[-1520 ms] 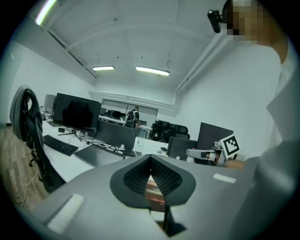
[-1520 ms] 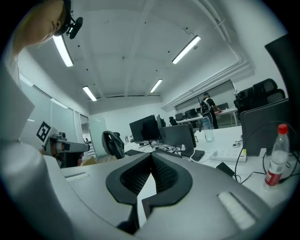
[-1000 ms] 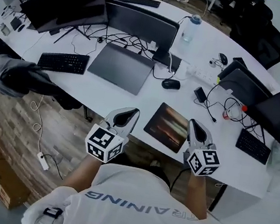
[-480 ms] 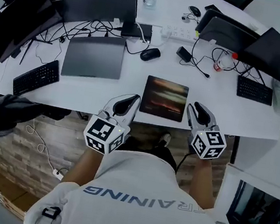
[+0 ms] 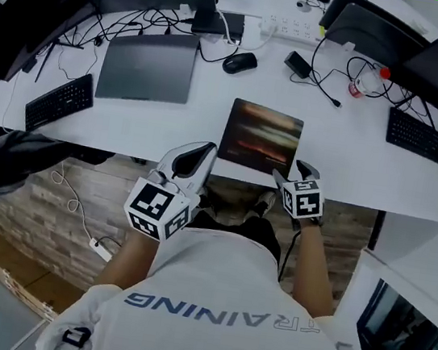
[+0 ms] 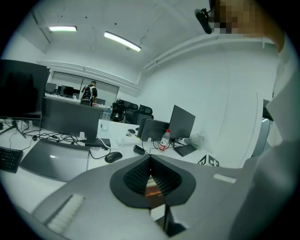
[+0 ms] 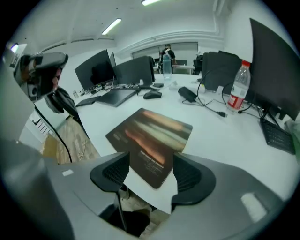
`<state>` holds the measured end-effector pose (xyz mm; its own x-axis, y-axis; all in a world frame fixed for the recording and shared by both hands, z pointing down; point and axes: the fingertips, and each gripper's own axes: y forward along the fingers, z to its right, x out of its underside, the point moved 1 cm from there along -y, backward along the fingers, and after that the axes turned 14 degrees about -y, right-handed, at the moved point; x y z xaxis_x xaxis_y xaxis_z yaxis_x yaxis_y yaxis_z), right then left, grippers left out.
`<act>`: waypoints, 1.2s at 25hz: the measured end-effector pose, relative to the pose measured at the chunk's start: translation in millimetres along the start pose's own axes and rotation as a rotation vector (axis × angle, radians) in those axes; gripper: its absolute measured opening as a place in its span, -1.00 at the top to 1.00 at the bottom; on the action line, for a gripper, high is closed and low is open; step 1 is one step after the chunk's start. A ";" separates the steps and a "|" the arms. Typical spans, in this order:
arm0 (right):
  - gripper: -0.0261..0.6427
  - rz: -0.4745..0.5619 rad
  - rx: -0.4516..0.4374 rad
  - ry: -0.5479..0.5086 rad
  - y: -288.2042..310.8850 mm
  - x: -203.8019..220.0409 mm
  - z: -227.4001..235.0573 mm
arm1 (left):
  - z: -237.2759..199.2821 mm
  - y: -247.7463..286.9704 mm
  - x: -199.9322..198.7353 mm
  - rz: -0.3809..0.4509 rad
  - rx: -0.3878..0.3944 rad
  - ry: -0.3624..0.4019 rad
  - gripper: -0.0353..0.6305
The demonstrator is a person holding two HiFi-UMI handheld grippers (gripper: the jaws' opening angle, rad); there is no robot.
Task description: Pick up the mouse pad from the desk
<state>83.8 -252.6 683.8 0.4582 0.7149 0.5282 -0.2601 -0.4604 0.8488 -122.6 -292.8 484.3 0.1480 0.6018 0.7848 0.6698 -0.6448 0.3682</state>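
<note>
The mouse pad [image 5: 261, 137], dark with orange and pale streaks, lies flat on the white desk [image 5: 350, 169] close to its front edge. My right gripper [image 5: 291, 171] points steeply down at the pad's near right corner. Its jaws are opening; in the right gripper view the pad's near corner [image 7: 151, 150] lies between the two pads, which do not touch it. My left gripper [image 5: 199, 156] hovers just off the desk edge, left of the pad, shut with nothing held. In the left gripper view its pads [image 6: 150, 174] meet.
A black mouse [image 5: 240, 62] and a grey closed laptop [image 5: 147, 66] sit behind the pad. Keyboards [image 5: 59, 101] [image 5: 415, 134], monitors, cables, a power strip [image 5: 293, 30] and a red-capped bottle [image 5: 367, 82] fill the back. An office chair [image 5: 9, 163] stands left.
My right gripper has dropped to the desk edge at the pad's near right corner and its jaws have spread apart. The left gripper moved slightly down and forward. The head view shifted.
</note>
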 end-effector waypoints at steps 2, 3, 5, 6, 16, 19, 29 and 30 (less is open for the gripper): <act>0.00 -0.065 -0.023 -0.027 21.0 14.0 -3.9 | -3.5 -2.7 4.9 0.001 -0.031 -0.011 0.89; 0.00 -0.094 -0.026 -0.042 29.6 20.0 -4.2 | -5.2 -3.9 6.7 0.002 -0.044 -0.017 0.89; 0.00 -0.138 -0.024 -0.069 43.0 28.8 -3.2 | -7.7 -6.3 9.0 0.009 -0.067 -0.029 0.89; 0.00 -0.152 -0.024 -0.083 47.8 31.5 -3.1 | -8.5 -7.9 9.9 0.014 -0.077 -0.034 0.89; 0.13 -0.238 -0.038 -0.127 54.4 30.6 -3.7 | -29.1 -26.8 21.0 0.023 -0.130 -0.100 0.89; 0.25 -0.273 -0.051 -0.171 58.8 25.8 -5.7 | -33.7 -29.4 18.2 0.033 -0.126 -0.099 0.89; 0.78 -0.211 0.008 -0.128 50.2 12.3 -12.5 | -35.7 -46.7 4.0 0.089 -0.068 -0.091 0.89; 0.78 -0.195 0.015 -0.118 46.2 9.0 -14.3 | -37.1 -49.2 2.4 0.096 -0.063 -0.099 0.89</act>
<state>63.8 -260.0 728.1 0.5951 0.7249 0.3469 -0.1444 -0.3282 0.9335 -182.2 -277.1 486.5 0.2824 0.5772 0.7662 0.6025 -0.7283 0.3266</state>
